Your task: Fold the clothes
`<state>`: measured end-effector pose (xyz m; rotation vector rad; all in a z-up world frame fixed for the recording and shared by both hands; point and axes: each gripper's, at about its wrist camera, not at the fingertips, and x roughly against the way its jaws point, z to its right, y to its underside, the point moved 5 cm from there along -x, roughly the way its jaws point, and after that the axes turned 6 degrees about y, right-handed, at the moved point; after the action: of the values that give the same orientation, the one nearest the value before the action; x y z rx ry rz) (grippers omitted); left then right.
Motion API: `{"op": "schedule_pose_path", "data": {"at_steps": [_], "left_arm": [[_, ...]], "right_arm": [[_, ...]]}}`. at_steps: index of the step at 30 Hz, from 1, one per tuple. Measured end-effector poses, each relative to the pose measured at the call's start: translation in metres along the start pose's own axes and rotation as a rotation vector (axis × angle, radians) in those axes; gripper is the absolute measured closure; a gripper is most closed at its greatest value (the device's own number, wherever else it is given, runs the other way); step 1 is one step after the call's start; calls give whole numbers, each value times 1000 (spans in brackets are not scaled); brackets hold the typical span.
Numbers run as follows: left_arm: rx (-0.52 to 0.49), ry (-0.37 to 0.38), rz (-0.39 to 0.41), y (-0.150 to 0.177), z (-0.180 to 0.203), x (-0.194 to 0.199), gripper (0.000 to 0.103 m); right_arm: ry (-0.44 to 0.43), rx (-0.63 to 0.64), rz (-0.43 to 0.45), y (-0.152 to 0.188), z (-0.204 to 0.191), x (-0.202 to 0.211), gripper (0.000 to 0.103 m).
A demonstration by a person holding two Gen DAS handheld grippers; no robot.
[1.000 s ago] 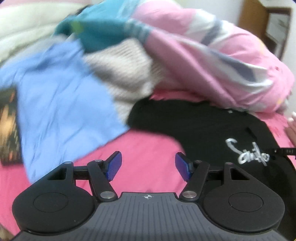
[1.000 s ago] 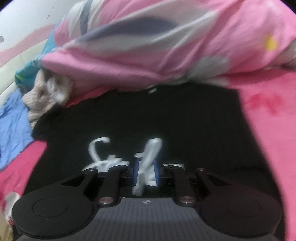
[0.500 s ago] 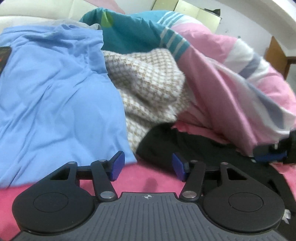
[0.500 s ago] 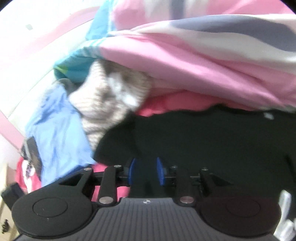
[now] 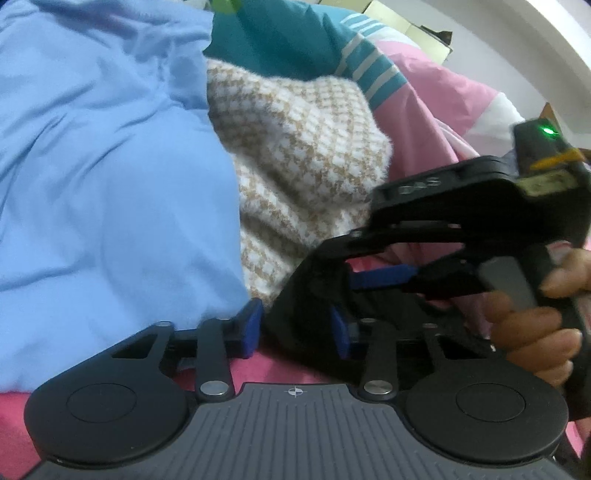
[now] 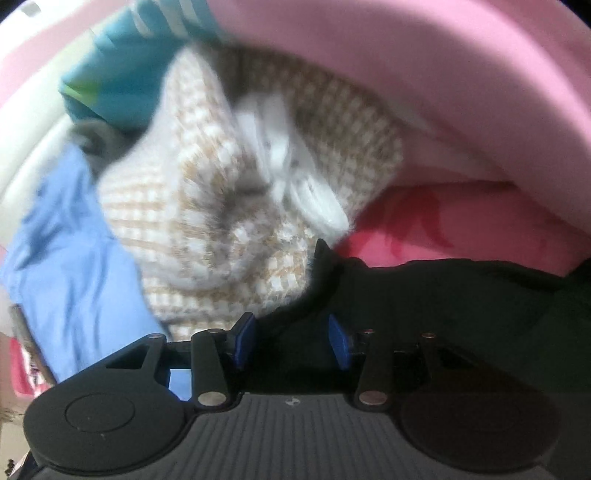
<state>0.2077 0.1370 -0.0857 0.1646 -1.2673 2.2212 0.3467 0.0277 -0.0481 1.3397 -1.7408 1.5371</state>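
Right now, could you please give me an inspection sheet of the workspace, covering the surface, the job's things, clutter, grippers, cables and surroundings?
Surface: pink bedsheet, mostly covered by cloth.
Job's things: black garment, bunched, its edge between the fingers of both grippers; blue garment and beige checked knit, crumpled side by side.
Clutter: pink duvet with a teal striped part, heaped behind the clothes.
Grippers: left gripper open around the black fabric; right gripper also open around it, a hand on its handle.
Cables: nothing seen.
Surroundings: pale wall beyond the bed.
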Motion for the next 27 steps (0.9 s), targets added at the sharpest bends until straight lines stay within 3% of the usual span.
{"op": "schedule_pose_path", "data": {"at_steps": [1,2,4,7,10,13,19,23,27], "left_arm": [[7,7,-6,1,-1,-1,89],[15,15,-7,1,-2,0,93],[30,32,-7,2,-4,0,98],[13,44,5,3,-1,3,100],[-21,67,24,3,5,8,100],[-83,94,34,3,21,18,101],[-216,163,2,2,69,29,101],[-301,218,-35,4,108,21,101],[-403,221,-100,17,137,2,101]], "right_arm": [[14,9,-14,-1,-3,-6,57],[31,21,-14,-1,-6,-10,57],[56,44,-11,-1,-11,-15,57],[71,57,-1,0,-15,-18,66],[64,43,11,2,-14,-16,91],[39,27,39,4,-10,-3,98],[-31,-30,131,7,22,46,99],[-62,-80,200,7,58,82,100],[-82,-153,256,21,102,106,100]]}}
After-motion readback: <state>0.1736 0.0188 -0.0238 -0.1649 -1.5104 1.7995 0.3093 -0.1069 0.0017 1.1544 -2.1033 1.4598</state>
